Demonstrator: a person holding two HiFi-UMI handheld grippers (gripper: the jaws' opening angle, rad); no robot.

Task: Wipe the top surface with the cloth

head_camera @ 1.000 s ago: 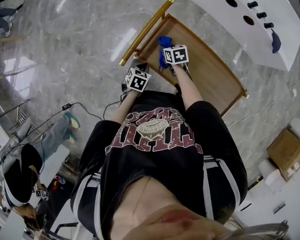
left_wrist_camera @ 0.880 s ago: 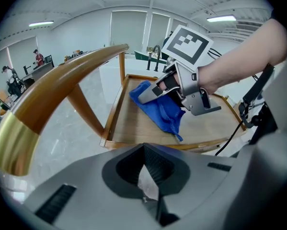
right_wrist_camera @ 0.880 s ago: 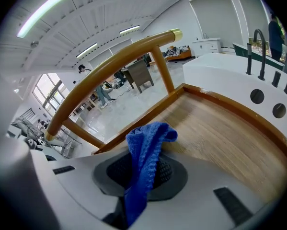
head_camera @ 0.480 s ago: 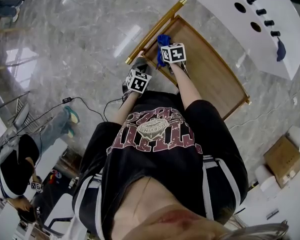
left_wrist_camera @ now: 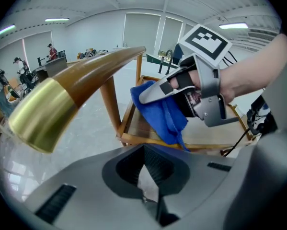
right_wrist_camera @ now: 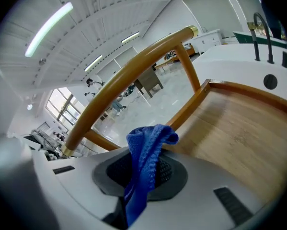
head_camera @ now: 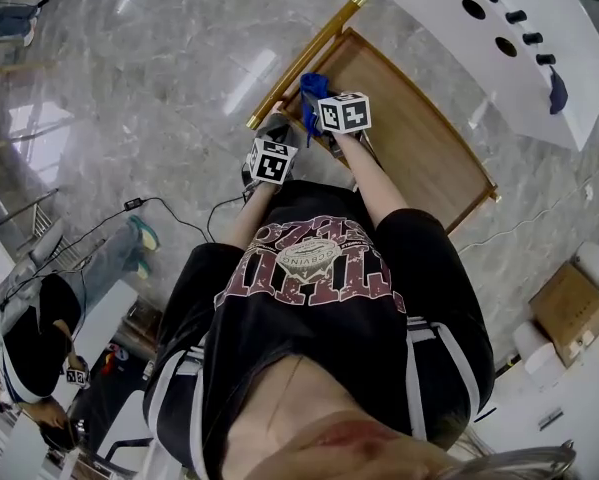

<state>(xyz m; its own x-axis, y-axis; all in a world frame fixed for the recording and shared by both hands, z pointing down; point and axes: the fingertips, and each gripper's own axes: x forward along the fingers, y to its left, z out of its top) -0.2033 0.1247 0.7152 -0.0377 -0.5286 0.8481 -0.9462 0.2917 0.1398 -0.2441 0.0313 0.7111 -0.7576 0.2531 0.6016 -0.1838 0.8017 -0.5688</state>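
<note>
Worktop (head_camera: 419, 128): wooden, raised rim, brass-tipped rail (head_camera: 304, 60) along one end; stands on grey marble floor (head_camera: 129, 78).

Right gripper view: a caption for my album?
Right claw clamps a blue cloth, wooden top surface and rail ahead.

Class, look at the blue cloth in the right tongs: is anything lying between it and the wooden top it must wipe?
Nothing visible does. The blue cloth sits clamped in the right tongs over the bare wooden top; the handle rail runs alongside, not between.
</note>
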